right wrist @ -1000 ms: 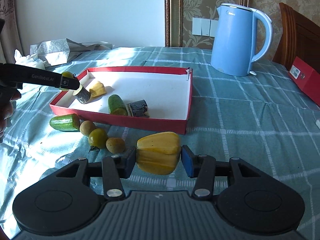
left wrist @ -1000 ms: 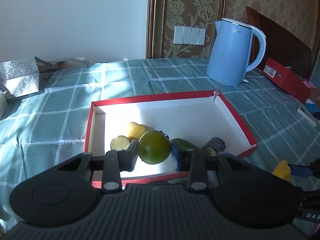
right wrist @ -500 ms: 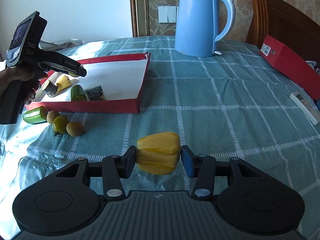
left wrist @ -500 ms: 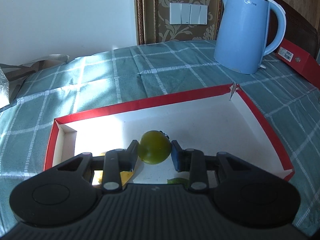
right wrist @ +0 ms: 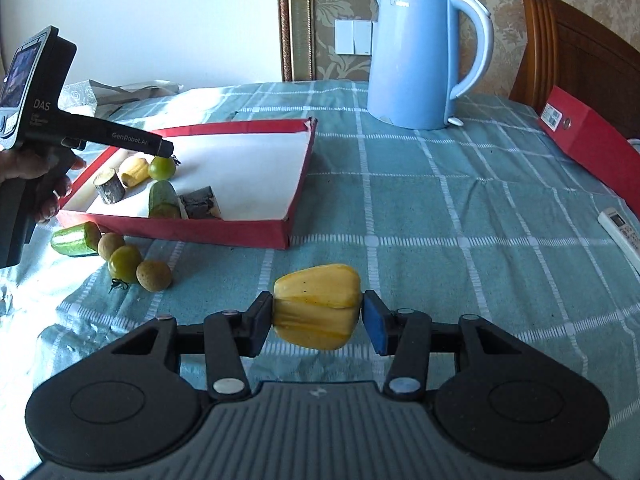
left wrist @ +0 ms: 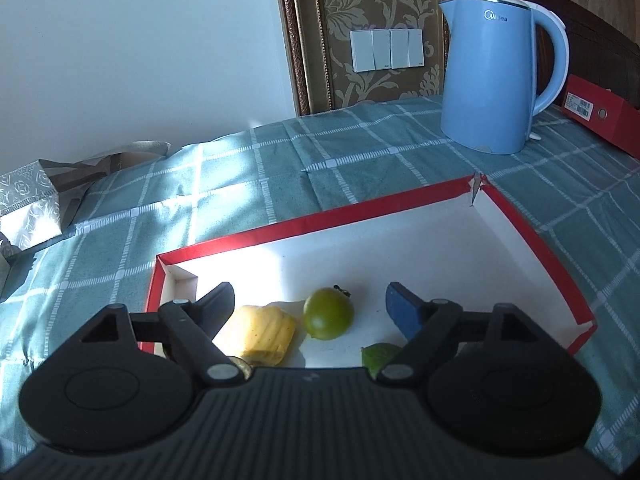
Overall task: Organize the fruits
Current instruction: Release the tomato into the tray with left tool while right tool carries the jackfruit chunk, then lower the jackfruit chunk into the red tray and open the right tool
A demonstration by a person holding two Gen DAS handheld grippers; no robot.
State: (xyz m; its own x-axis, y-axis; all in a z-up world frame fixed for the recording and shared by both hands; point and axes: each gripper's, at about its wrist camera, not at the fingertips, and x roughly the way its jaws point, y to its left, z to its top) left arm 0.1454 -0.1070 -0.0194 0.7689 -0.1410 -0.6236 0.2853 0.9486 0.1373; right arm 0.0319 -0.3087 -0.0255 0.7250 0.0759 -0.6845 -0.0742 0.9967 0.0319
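My left gripper (left wrist: pixel 310 300) is open above the red-rimmed white tray (left wrist: pixel 532 236). A green tomato (left wrist: pixel 329 313) lies loose on the tray floor between the jaws, beside a yellow fruit piece (left wrist: pixel 262 334). In the right wrist view the left gripper (right wrist: pixel 168 149) hovers just over that tomato (right wrist: pixel 162 168). My right gripper (right wrist: pixel 318 314) is shut on a yellow jackfruit piece (right wrist: pixel 318 312), held above the tablecloth in front of the tray (right wrist: pixel 224 230). The tray also holds a cucumber piece (right wrist: pixel 162 200) and two dark chunks (right wrist: pixel 110 188).
On the cloth left of the tray's front lie a cucumber half (right wrist: pixel 72 239), a green tomato (right wrist: pixel 125 263) and two brown round fruits (right wrist: pixel 154 275). A blue kettle (right wrist: pixel 416 56) stands behind. A red box (right wrist: pixel 588 148) and a remote (right wrist: pixel 622 236) lie right.
My left gripper opened and let the green tomato drop onto the tray floor. My right gripper still holds the jackfruit piece and has swung back toward the tray.
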